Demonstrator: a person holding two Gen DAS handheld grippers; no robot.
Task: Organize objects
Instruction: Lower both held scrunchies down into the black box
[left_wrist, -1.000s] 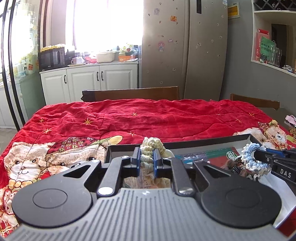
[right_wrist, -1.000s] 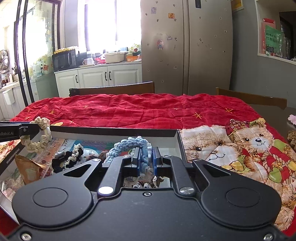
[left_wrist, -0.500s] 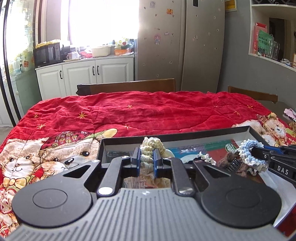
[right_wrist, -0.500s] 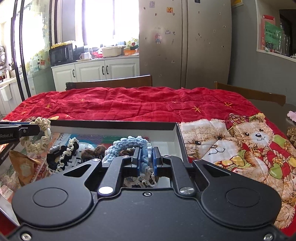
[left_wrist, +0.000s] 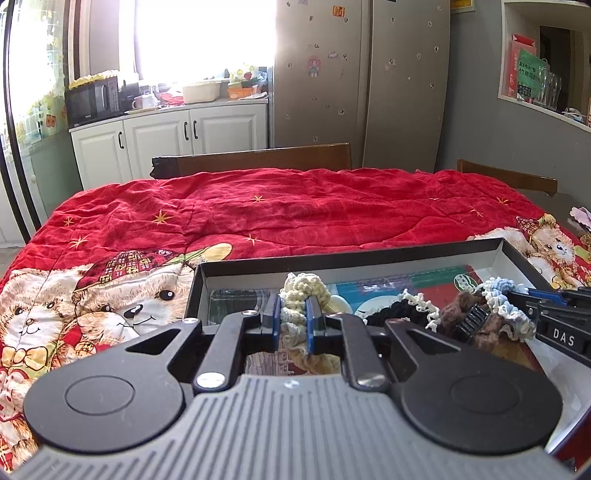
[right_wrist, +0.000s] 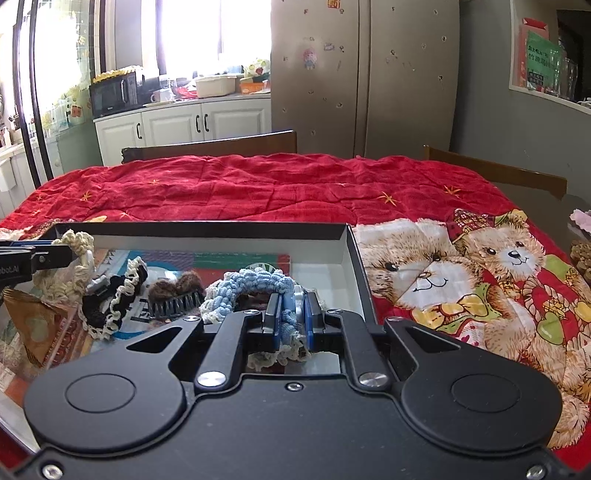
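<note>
Holding is the step in hand: two crocheted hair ties are gripped over the shallow black cardboard box (right_wrist: 354, 254), one by each claw. The left gripper (left_wrist: 292, 325) is closed narrow on a cream crocheted scrunchie (left_wrist: 303, 291), which stands up between its blue pads (left_wrist: 274, 325) and hangs below them. The right gripper (right_wrist: 291, 321) is pinched nearly shut on a light-blue and white crocheted scrunchie (right_wrist: 255, 284), whose loop arches out to the left of the claw. Seen from the right claw, a black scrunchie with white lace edging (right_wrist: 110, 299) and a brown fuzzy hair comb (right_wrist: 177, 295) lie just ahead and to the left, on the printed floor of the box. The red quilted bear-print cloth (right_wrist: 258, 184) lies beyond and to the right of the box.

Whether the ties are being lifted out or set in cannot be told. If placing is meant, a lowering onto a free patch of the box floor and a widening of the pads would be called for, care being taken that yarn is not snagged on the pads.
</note>
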